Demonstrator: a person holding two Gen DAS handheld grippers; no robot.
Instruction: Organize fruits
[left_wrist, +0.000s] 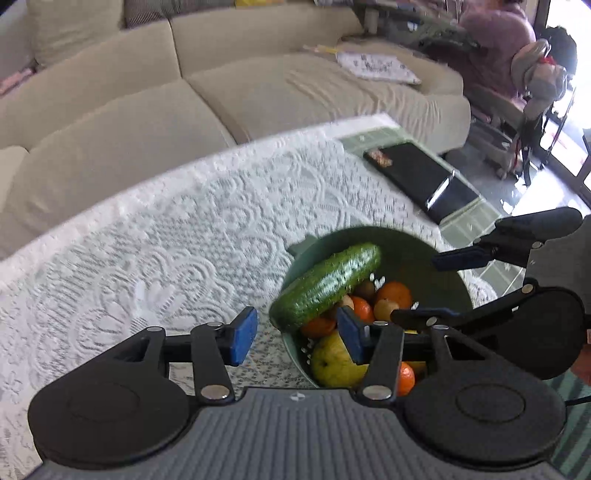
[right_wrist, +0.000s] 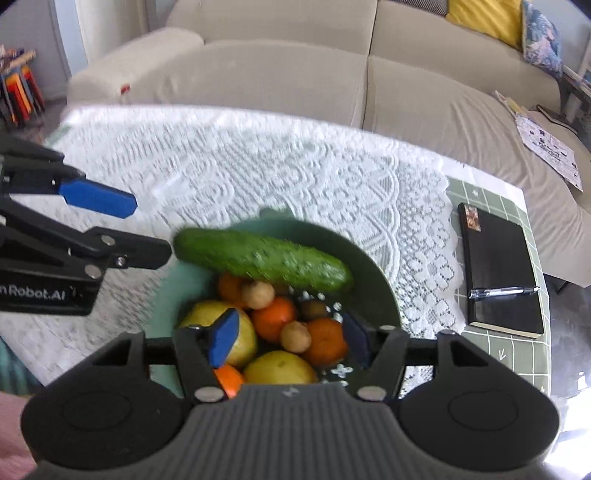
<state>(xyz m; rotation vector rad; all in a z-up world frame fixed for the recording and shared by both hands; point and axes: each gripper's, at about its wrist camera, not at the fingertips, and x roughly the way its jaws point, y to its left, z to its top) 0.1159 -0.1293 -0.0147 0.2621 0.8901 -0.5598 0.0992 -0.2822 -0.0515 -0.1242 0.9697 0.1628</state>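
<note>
A green bowl (right_wrist: 369, 280) on the lace cloth holds oranges (right_wrist: 273, 317), yellow fruits (right_wrist: 280, 367) and small brown fruits (right_wrist: 258, 293). A bumpy green cucumber (right_wrist: 262, 260) lies across the pile, its left end sticking out over the rim. My right gripper (right_wrist: 290, 341) hangs open above the fruit with nothing between its blue pads. My left gripper (left_wrist: 295, 338) is open at the bowl's left edge. The cucumber (left_wrist: 328, 284) has its near end just beyond the left fingertips, and no pad presses on it. From the right wrist, the left gripper (right_wrist: 147, 229) shows beside that end.
A white lace cloth (left_wrist: 184, 229) covers most of the green tiled table. A black notebook (right_wrist: 498, 266) with a pen on it lies at the table's right end. A beige sofa (left_wrist: 258, 85) runs behind the table. A person (left_wrist: 495, 33) sits far back right.
</note>
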